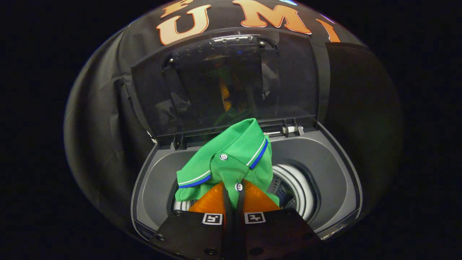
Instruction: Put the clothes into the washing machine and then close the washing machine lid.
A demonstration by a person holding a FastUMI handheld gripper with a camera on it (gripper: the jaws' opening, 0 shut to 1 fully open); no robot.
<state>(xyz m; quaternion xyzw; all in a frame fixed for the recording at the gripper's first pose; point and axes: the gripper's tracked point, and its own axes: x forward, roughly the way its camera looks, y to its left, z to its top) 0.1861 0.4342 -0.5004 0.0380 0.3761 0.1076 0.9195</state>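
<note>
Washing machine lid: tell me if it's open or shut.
Open: the lid stands raised behind the drum opening, while the gripper holds the green shirt over it.

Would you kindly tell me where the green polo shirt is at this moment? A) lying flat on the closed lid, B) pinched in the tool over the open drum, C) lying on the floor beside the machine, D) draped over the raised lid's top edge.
B: the tool is shut on the green polo shirt near its button placket, above the washing machine's round drum opening, with the dark translucent lid raised behind.
</note>
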